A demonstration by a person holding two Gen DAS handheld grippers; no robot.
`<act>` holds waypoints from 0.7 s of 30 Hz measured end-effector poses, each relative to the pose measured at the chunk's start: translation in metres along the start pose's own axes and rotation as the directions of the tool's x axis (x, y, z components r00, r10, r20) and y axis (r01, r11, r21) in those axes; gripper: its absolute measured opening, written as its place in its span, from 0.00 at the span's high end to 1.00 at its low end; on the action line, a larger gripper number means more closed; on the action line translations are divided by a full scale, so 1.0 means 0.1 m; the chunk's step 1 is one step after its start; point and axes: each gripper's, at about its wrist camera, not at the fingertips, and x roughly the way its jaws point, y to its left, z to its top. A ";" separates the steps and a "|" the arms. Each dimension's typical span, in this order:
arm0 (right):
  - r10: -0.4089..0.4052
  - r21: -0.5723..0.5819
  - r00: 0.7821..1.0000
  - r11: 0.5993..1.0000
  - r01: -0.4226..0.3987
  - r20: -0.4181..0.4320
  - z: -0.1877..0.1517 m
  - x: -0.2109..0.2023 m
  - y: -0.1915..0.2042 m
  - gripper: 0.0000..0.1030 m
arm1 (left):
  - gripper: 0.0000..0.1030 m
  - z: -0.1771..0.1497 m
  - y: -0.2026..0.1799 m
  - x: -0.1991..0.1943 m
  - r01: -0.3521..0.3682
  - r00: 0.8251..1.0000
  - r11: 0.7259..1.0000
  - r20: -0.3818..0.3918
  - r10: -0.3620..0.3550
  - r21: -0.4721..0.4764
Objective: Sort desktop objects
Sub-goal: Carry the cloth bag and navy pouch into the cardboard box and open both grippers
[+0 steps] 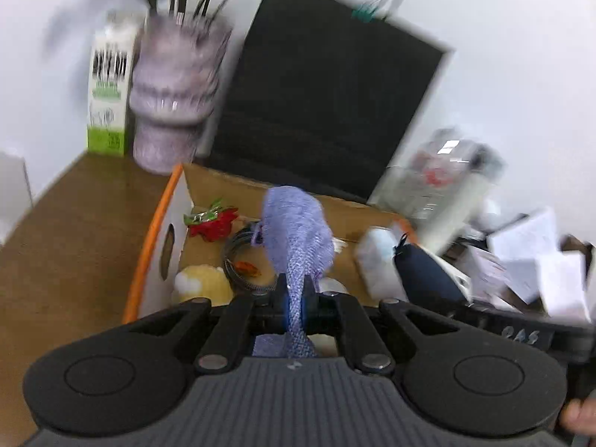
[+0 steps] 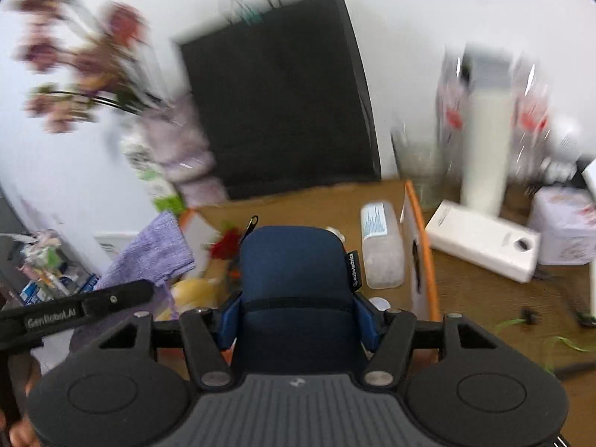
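My left gripper [image 1: 294, 300] pinches a lilac knitted cloth [image 1: 298, 238], draped ahead of its fingers above the open cardboard box [image 1: 223, 182]. My right gripper [image 2: 298, 320] clamps a navy fabric pouch [image 2: 294, 264], the same box [image 2: 309, 201] just beyond it.

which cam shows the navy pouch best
Right wrist: the navy pouch fills the centre, gripped by the right gripper. Left wrist shows only its end, blurred, at the cardboard box.
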 end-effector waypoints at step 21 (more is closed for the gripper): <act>-0.100 0.094 0.995 0.991 0.099 0.004 0.42 0.57 -0.10 0.22 | 0.17 0.39 0.04 0.51 -0.123 0.992 0.992 -0.036 0.123 -0.002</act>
